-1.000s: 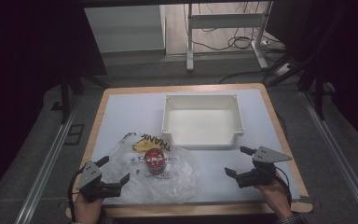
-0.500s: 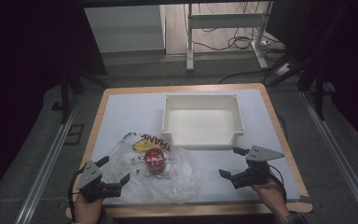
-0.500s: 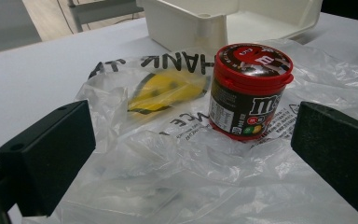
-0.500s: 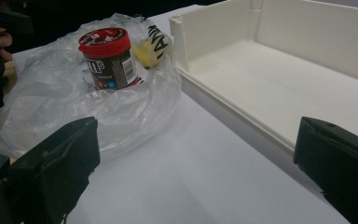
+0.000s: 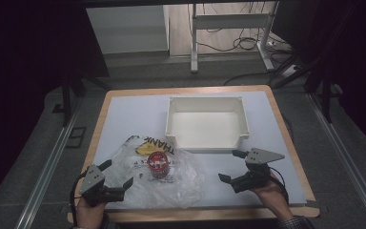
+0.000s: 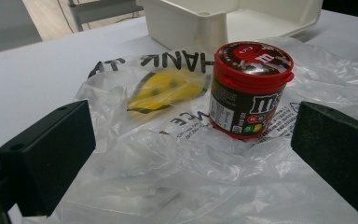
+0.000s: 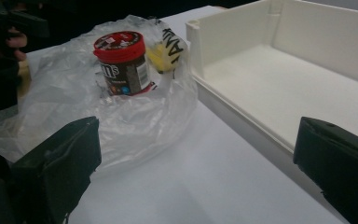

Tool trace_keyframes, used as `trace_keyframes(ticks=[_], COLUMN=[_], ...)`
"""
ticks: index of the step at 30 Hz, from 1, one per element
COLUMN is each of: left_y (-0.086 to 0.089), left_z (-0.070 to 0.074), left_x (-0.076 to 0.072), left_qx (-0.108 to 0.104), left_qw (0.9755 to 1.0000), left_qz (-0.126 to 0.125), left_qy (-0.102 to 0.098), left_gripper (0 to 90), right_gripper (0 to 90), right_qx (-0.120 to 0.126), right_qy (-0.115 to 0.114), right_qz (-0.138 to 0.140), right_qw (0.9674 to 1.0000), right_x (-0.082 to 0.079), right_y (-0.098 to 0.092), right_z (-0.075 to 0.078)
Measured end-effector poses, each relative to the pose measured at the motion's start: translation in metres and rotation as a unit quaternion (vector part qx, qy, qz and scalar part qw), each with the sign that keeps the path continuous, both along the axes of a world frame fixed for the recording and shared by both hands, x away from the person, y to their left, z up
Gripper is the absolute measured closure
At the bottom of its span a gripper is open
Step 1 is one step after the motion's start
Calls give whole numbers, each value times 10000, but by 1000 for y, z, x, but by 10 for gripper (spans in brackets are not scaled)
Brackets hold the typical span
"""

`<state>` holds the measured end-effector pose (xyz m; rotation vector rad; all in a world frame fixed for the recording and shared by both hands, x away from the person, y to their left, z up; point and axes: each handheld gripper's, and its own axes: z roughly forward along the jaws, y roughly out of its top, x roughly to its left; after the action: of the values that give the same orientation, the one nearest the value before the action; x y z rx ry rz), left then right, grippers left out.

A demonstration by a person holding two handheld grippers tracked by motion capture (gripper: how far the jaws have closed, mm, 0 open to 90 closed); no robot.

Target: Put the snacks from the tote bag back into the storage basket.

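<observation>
Both claws, left [image 5: 118,173] and right [image 5: 232,166], gape empty over a white, wood-edged table [image 5: 128,117] in a dim room.

A lab or test room: the wood-edged table [image 5: 286,124] sits framed by metal rails [image 5: 47,167], dark curtains hang left and right, and cables [image 5: 228,45] trail across the far floor.

I note a white tabletop [image 5: 124,119] with a wooden rim at frame centre in the high view. A metal table frame [image 5: 228,28] stands at upper centre, loose cables [image 5: 238,44] beneath it. A grey rail [image 5: 47,167] runs down the lower left.
</observation>
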<state>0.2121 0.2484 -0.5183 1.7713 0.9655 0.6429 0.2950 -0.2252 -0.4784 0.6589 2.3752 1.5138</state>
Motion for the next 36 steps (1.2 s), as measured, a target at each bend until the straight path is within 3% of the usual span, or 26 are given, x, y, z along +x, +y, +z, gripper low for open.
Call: trace_keyframes(ticks=[12,22,28,36], left_y=[-1,-2,-2,-2], left_z=[0,0,0,0], left_x=[0,0,0,0], left_qx=[56,88,108,125], left_qw=[10000,10000,9999,9999], left_qz=[-17,-27,-27,-28], left_qy=[8,3,6,9], left_gripper=[0,0,0,0], right_gripper=[18,102,217,226], right_qx=[-324,-429,-621,-803], right_qy=[32,156,172,267], right_qz=[202,313,417,645], right_qw=[9993,9985,9970,9943], right_x=[4,12,17,22], right_y=[19,35,47,59], right_z=[-1,7,5,3])
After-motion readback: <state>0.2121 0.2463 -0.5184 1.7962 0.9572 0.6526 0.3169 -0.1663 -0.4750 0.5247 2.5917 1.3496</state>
